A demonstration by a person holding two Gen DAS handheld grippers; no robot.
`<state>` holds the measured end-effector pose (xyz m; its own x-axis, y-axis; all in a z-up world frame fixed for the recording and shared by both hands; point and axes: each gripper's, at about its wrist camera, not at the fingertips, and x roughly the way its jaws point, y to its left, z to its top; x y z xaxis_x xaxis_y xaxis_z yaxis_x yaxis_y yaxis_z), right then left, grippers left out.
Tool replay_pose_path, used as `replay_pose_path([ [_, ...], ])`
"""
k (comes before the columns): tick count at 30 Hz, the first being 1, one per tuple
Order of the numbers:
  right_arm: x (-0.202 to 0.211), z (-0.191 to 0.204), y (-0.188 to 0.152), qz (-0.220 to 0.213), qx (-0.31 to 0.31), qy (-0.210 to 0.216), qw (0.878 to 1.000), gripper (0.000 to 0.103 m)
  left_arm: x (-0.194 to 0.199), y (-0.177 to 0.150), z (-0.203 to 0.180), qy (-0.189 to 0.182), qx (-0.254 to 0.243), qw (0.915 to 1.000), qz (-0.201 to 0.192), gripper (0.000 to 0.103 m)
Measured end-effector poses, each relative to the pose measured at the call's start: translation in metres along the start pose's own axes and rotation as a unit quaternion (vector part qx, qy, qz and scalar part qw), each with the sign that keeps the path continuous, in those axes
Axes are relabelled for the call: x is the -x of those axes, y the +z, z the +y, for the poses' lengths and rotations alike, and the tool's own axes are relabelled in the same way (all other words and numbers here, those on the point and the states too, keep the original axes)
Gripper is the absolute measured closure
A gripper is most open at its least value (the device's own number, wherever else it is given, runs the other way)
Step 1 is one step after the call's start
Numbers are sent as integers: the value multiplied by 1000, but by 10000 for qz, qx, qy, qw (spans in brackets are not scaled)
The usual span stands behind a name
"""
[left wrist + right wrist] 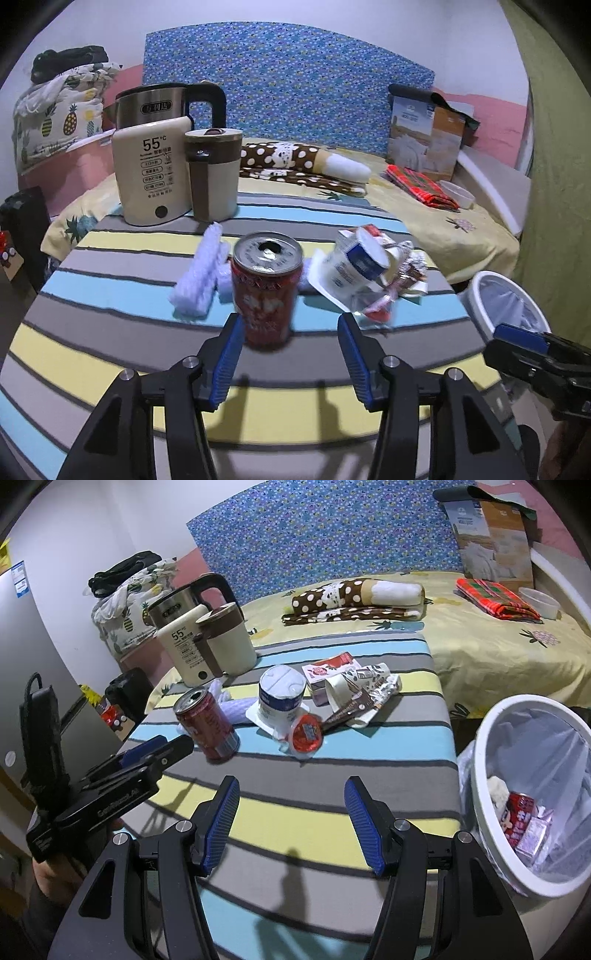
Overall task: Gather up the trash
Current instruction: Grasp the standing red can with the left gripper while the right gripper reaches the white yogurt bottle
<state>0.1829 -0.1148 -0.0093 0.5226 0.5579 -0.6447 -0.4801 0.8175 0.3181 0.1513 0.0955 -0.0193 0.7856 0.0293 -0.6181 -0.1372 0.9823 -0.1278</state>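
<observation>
A red drink can (pixel 266 291) stands upright on the striped table (pixel 110 295), its open top showing. My left gripper (pixel 291 325) is open around the can's base; the can sits close to the left finger and well clear of the right one. To the can's right lie a white-and-blue tub (pixel 354 262), crumpled wrappers (pixel 362 698) and a red-lidded cup (pixel 306 733). My right gripper (pixel 291 790) is open above bare striped cloth, nothing between its fingers. A white bin (pixel 524 701) with a plastic liner stands at the table's right, holding several pieces of trash.
A cream kettle (pixel 151 177), a steel kettle (pixel 155 105) and a brown-and-cream jug (pixel 214 173) stand at the table's far left. White fluffy material (pixel 199 273) lies left of the can. Behind is a bed with a yellow sheet (pixel 480 657), a dotted pillow and a box.
</observation>
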Motion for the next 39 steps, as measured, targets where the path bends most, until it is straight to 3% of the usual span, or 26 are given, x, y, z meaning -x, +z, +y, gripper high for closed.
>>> replay_pose_path([
  [16, -34, -3, 25, 118, -153, 103, 9998, 41, -55, 16, 16, 183, 153, 9997, 62, 50],
  [39, -90, 4, 56, 328, -165, 104, 9993, 37, -40, 11, 39, -43, 494, 9986, -174, 50],
])
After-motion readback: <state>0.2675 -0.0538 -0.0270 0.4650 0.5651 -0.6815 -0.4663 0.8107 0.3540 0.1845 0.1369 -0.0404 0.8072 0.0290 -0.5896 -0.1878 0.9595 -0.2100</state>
